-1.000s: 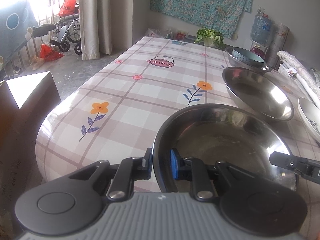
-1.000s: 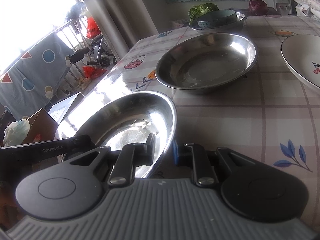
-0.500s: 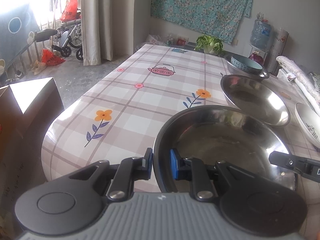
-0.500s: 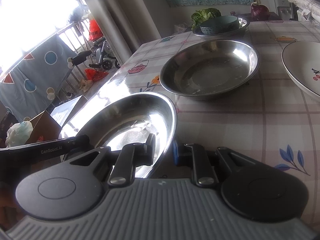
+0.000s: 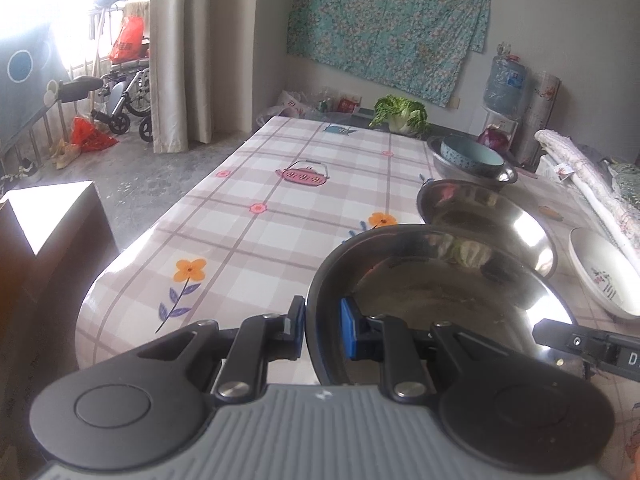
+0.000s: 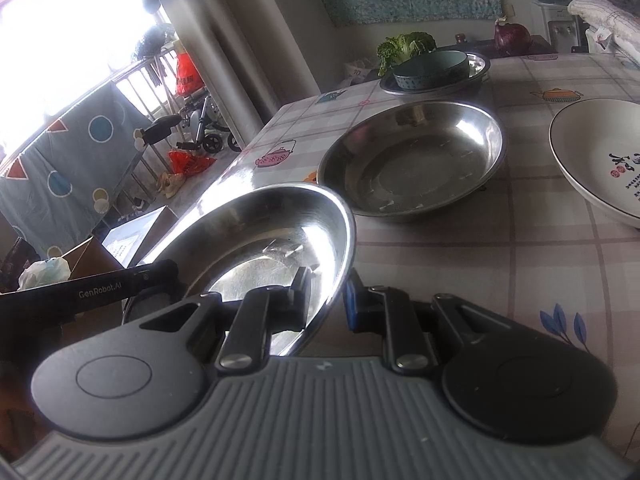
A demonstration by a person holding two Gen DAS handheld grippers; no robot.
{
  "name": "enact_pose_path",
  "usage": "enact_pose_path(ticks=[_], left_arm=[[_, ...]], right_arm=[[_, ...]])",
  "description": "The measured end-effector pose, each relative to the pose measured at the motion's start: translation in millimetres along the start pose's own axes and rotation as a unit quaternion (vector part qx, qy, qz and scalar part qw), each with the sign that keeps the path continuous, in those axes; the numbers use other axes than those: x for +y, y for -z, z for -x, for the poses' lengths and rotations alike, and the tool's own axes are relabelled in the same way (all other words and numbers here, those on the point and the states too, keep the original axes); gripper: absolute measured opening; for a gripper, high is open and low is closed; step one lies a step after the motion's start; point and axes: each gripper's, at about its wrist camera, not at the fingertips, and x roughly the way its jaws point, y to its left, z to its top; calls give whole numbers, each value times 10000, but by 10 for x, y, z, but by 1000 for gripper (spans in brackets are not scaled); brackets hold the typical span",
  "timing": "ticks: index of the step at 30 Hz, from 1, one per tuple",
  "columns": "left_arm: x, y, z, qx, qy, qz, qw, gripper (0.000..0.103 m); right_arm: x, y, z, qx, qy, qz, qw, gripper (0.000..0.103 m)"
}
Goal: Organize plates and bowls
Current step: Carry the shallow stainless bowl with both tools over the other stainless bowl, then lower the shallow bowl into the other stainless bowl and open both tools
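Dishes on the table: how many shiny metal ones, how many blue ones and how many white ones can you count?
Shiny metal: 3, the held metal plate, the metal plate behind it, and the far metal basin.
Blue: 1, the blue bowl sitting in that basin.
White: 1, the white plate.
Total: 5 dishes.

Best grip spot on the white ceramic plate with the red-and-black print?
Take the white ceramic plate by its thin raised rim, at the near edge, coming in low from the table's open near side: it lies flat and shallow, and the rim is the only pinchable part.
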Motion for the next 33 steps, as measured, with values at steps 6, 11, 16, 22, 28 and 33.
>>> enact_pose_path(ticks=[6, 11, 16, 22, 28, 33], left_arm=[[-134, -132, -38, -103, 316, -119, 9994, 20], [-255, -235, -117, -129, 491, -219, 9985, 20], [-369, -297, -188, -131, 596, -300, 9977, 20], [-508, -354, -329, -96, 651, -375, 9971, 22], [-642, -484, -529, -74, 709, -471, 9963, 22], [-805, -611, -743, 31, 737, -554, 9957, 22]], right_arm=[[-51, -6, 207, -211, 198, -163, 9994, 17], [-109, -21, 326, -338, 360, -273, 9984, 18], [-204, -32, 388, -434, 432, -435, 9972, 18], [-310, -86, 343, -452, 552, -502, 9962, 19], [-450, -229, 229, -504, 647, -535, 9952, 19], [-606, -396, 100, -526, 758, -580, 9940, 19]])
